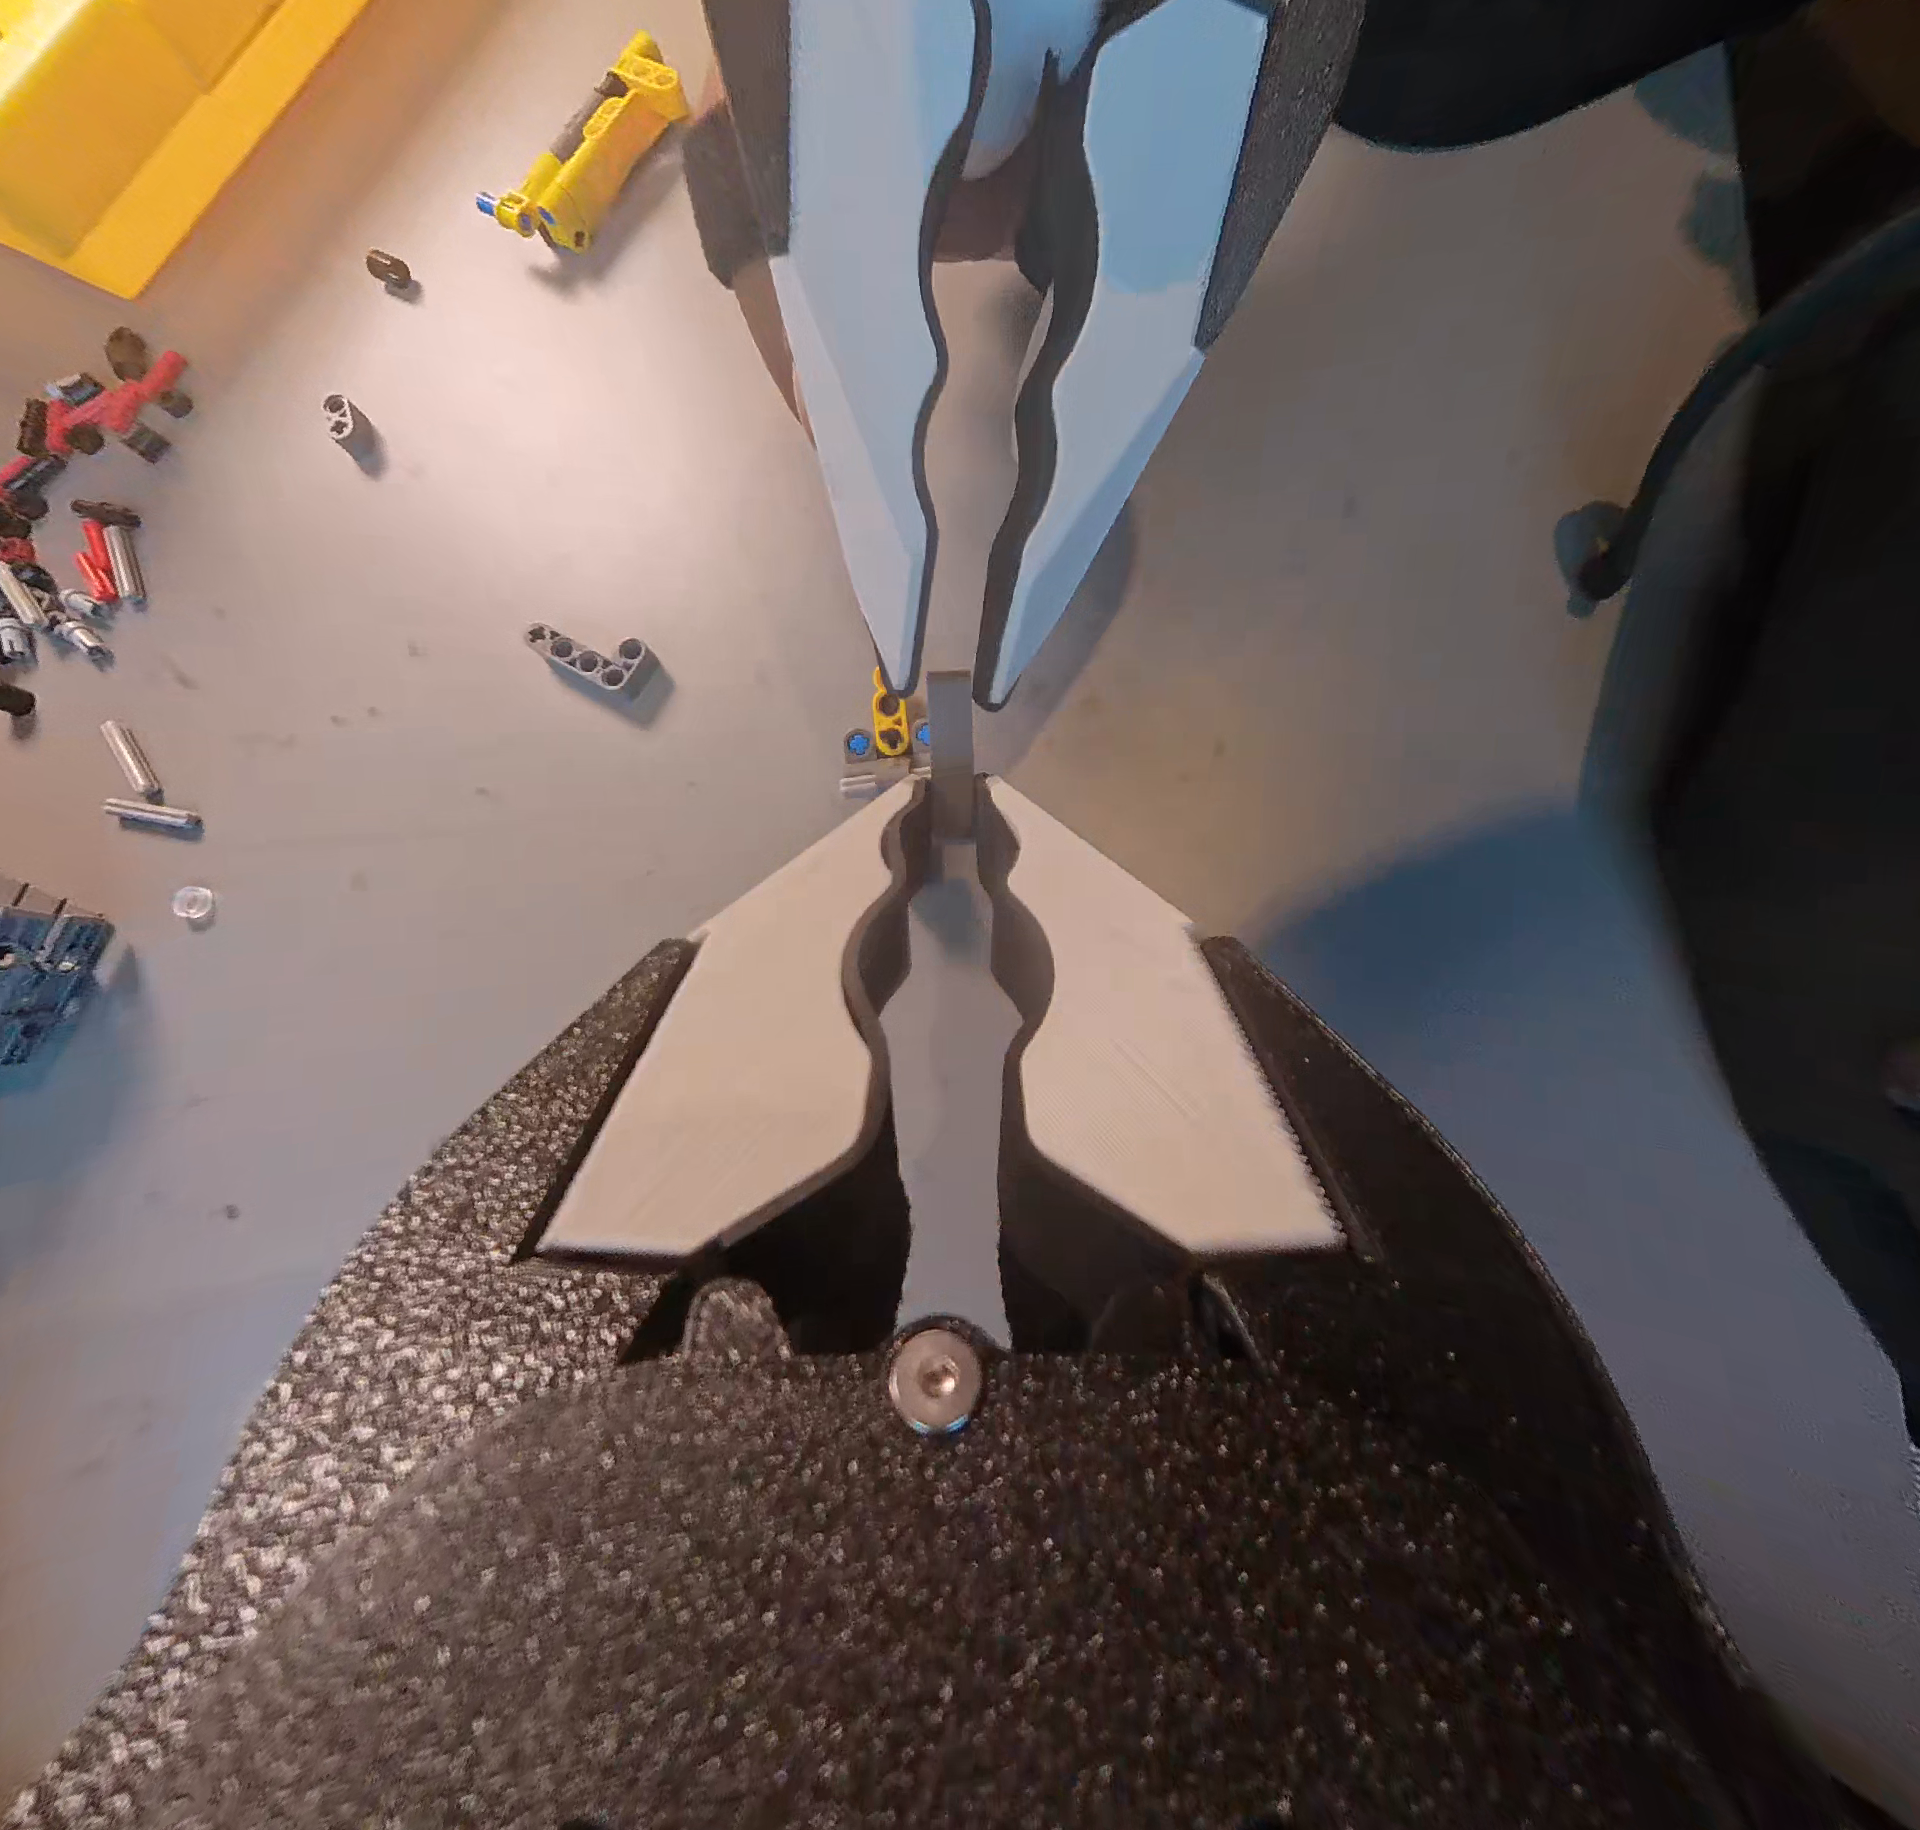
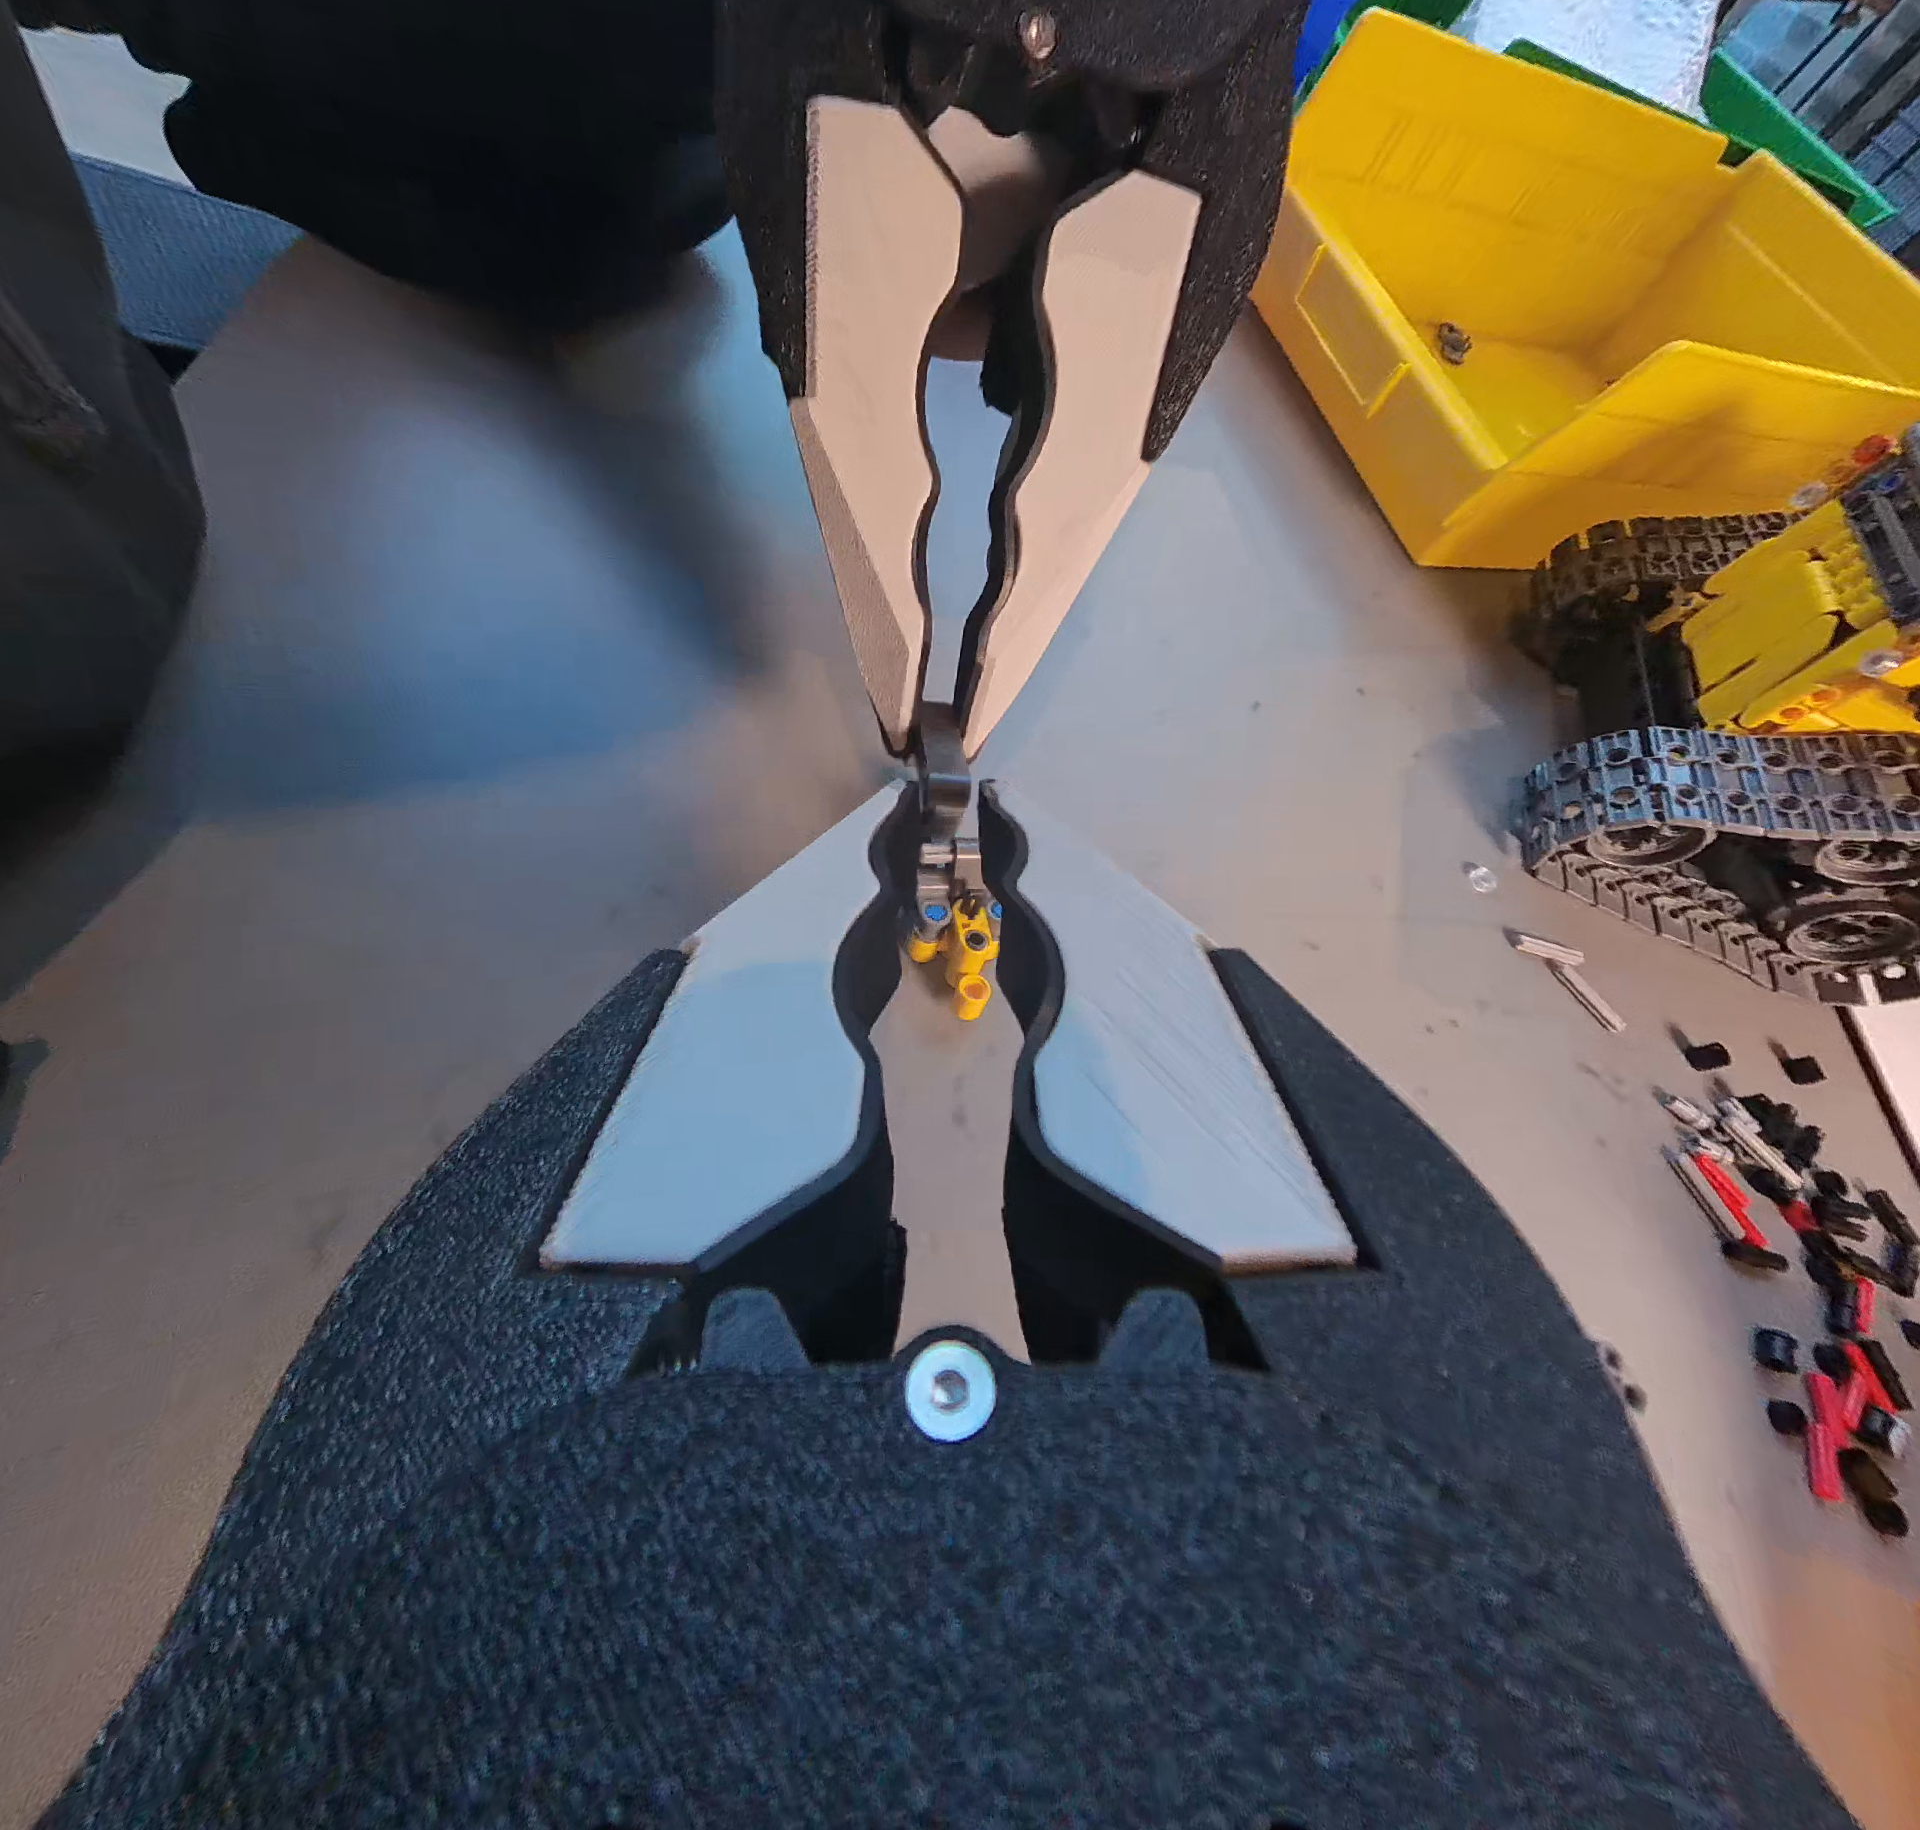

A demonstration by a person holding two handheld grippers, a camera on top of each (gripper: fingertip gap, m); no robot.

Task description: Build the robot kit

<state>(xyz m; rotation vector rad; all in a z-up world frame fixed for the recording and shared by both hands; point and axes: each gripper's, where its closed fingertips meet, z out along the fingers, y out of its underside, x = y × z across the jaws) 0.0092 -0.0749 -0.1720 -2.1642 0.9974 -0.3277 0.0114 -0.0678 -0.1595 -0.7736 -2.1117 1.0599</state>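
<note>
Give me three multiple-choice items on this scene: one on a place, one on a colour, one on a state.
1. The tracked model stands:
A on the table beside the bin
B inside the bin
C on a shelf

2. The bin beside it is:
A red
B white
C yellow

3. The left gripper is:
A wide open
B shut on the assembly
C lying flat

Answers:
1 A, its tracks rest on the tabletop next to the bin.
2 C, the walls are yellow.
3 B, it pinches the grey-and-yellow assembly.
</note>
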